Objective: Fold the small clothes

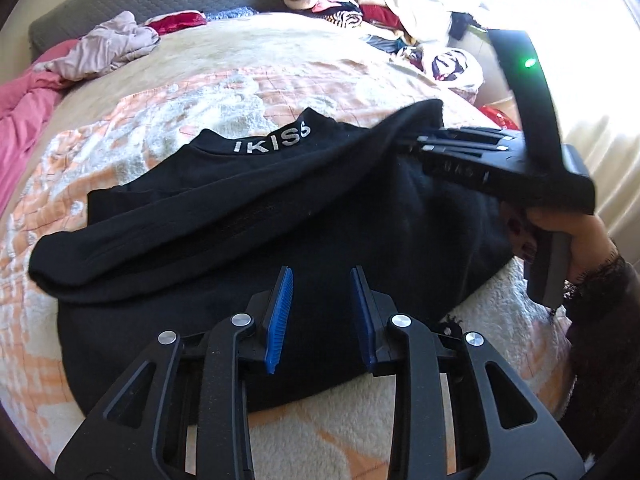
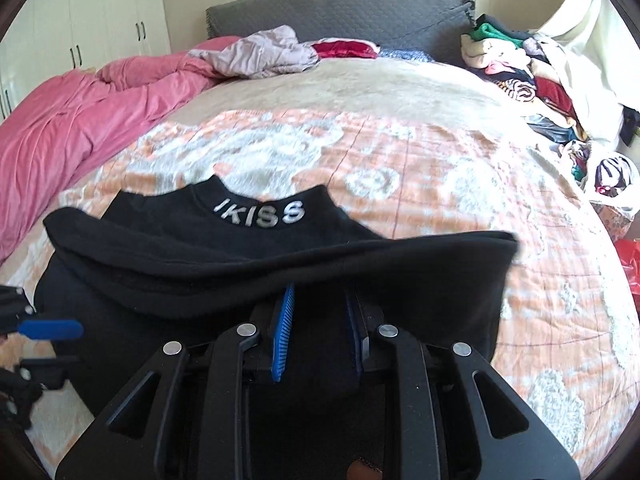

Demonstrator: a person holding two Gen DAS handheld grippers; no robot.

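A black top [image 1: 224, 216] with "IKISS" on its collar lies flat on the peach-and-white blanket [image 1: 280, 84], collar away from me. My left gripper [image 1: 322, 274] hovers over the top's near hem, its blue pads apart with nothing between them. My right gripper [image 1: 418, 142], held by a hand [image 1: 576, 236], is shut on the top's right side and holds that fold lifted over the body. In the right wrist view the black top [image 2: 200, 264] drapes over the right gripper [image 2: 320, 300] and hides its tips. The left gripper [image 2: 52, 330] shows at the left edge.
A pink duvet [image 2: 80, 120] lies bunched along the bed's left side, with a lilac garment [image 2: 264, 52] near the grey headboard [image 2: 340, 8]. A pile of mixed clothes [image 2: 520, 76] fills the far right corner. White wardrobe doors [image 2: 80, 20] stand at left.
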